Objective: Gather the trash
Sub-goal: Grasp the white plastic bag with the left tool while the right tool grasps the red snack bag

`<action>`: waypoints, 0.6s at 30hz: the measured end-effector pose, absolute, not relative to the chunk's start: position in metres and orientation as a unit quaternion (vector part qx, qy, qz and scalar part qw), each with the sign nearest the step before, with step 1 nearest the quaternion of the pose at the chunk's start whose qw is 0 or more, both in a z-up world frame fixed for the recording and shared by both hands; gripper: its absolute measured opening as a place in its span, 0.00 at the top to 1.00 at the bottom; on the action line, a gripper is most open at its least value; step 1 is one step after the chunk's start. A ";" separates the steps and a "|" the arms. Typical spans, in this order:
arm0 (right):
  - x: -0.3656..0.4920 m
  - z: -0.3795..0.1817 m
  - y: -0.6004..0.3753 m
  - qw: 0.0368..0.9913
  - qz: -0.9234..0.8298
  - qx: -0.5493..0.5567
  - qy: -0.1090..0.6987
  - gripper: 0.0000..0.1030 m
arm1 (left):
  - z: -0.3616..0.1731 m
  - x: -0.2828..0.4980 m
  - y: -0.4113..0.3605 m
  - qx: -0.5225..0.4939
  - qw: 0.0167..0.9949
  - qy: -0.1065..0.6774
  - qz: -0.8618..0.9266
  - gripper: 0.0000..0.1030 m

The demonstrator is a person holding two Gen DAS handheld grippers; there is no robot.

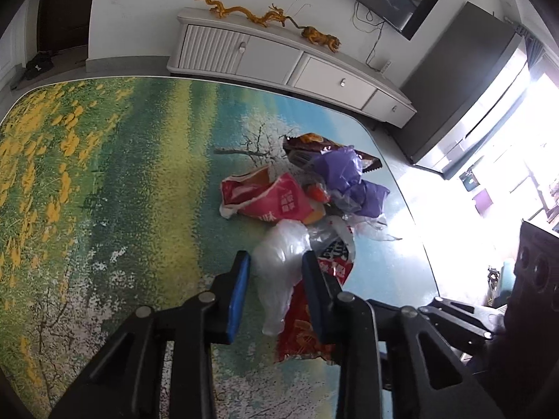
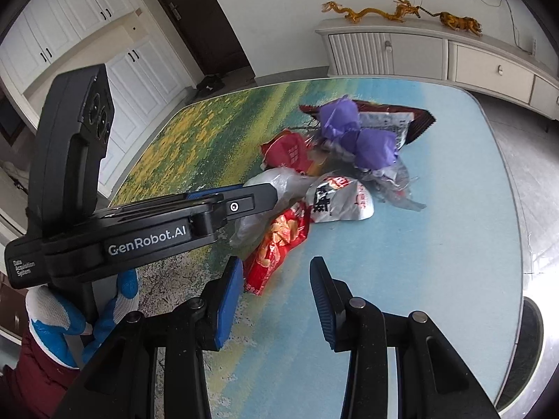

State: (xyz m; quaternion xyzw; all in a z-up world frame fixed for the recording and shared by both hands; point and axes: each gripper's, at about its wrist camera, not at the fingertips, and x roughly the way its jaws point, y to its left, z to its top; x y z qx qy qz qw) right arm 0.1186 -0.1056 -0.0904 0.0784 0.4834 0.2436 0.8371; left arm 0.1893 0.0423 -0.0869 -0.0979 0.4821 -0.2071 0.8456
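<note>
On the painted table (image 1: pixel 104 174), the trash pile (image 1: pixel 307 192) lies near the white cabinet (image 1: pixel 279 59). Its lower wrappers are hidden under a clear plastic bag (image 1: pixel 279 255). Left gripper (image 1: pixel 276 262) straddles this bag, not pinching. Right gripper (image 2: pixel 276 265) is spread, empty.

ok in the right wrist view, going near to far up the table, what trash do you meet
red wrapper → white pouch → purple bag → dark red packet
</note>
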 end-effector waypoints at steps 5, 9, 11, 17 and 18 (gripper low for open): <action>0.123 -0.094 -0.096 0.832 0.250 0.083 0.488 0.63 | -0.087 0.189 0.039 -0.095 0.845 0.479 -0.220 0.76; 0.125 -0.099 -0.091 0.829 0.248 0.087 0.494 0.80 | -0.085 0.182 0.039 -0.096 0.844 0.476 -0.226 0.77; 0.121 -0.100 -0.093 0.828 0.248 0.090 0.495 0.86 | -0.083 0.176 0.042 -0.095 0.845 0.474 -0.228 0.77; 0.103 -0.093 -0.104 0.829 0.256 0.097 0.487 0.90 | -0.072 0.154 0.052 -0.093 0.850 0.465 -0.228 0.78; 0.098 -0.090 -0.105 0.831 0.257 0.095 0.484 0.91 | -0.069 0.149 0.054 -0.093 0.852 0.462 -0.227 0.78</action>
